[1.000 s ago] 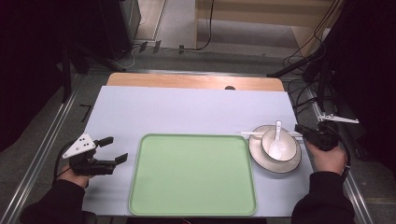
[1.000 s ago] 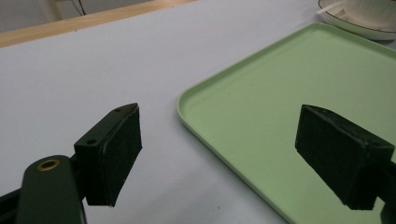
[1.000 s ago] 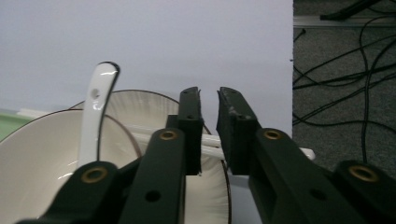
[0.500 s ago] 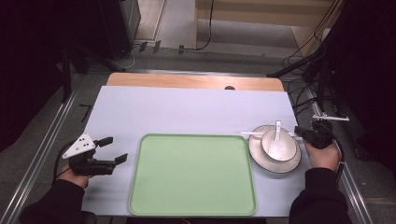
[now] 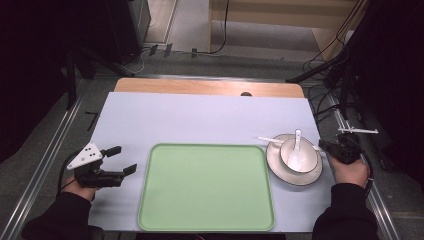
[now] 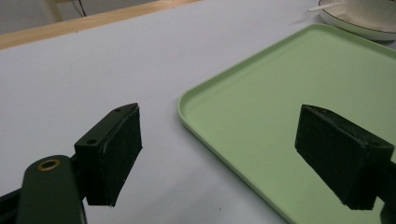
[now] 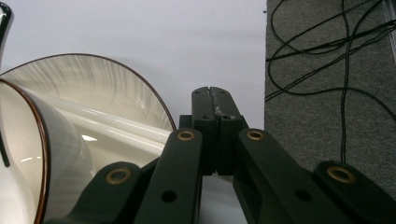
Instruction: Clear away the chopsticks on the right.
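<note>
The right gripper (image 5: pixel 325 148), jaws pressed together, clamps the round glossy plate (image 5: pixel 280 167)'s rim by the table (image 5: pixel 200 120)'s right edge.

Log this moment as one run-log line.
left gripper: open, beside green tray | right gripper: shut on plate rim | bowl with spoon on plate

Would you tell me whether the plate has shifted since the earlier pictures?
No. The plate sits just right of the green tray, as before.

Lab: railed table (image 5: pixel 210 117), floor cables (image 5: pixel 325 60)
</note>
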{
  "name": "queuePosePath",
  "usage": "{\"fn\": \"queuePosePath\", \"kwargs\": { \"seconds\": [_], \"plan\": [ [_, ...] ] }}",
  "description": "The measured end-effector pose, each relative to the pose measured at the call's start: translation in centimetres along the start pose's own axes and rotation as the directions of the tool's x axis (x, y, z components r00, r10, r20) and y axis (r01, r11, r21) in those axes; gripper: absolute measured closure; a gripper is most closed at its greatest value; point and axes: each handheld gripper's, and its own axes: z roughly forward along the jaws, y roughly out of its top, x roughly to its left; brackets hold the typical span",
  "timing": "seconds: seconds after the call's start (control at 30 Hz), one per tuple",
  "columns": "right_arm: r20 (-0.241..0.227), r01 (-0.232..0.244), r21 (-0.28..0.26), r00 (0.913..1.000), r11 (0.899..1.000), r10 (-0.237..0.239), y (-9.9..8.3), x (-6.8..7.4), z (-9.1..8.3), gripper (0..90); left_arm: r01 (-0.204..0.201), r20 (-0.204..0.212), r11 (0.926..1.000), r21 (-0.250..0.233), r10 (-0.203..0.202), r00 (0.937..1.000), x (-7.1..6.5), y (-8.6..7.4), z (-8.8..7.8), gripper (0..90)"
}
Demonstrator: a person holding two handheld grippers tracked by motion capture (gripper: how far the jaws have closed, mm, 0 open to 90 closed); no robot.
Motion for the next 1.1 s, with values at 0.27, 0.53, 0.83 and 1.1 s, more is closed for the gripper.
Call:
{"fn": "queuePosePath", "kwargs": {
  "seconds": [0.27,0.53,0.83,1.1],
  "plan": [
    [0.003,0.019,0.006,0.9998,1.000,-0.019,-0.6,0.2,-0.7,90.0,-0.002,0.005,1.0000,0.001,0.002,1.0000,0.1,0.1,0.1,14.9],
    [-0.004,0.030,0.004,0.9995,1.000,-0.030,-1.0,0.5,-1.2,90.0,0.001,0.006,1.0000,-0.005,-0.001,1.0000,0.1,0.2,0.3,15.0],
    [-0.013,0.053,0.010,0.9985,0.999,-0.053,-1.5,0.9,-1.7,90.0,0.002,0.002,0.9999,-0.014,-0.002,1.0000,0.2,0.2,0.3,15.1],
    [-0.020,0.070,0.019,0.9974,0.997,-0.069,-1.8,1.1,-2.0,90.0,0.004,0.001,0.9999,-0.014,-0.004,1.0000,0.2,0.2,0.3,15.1]
  ]
}}
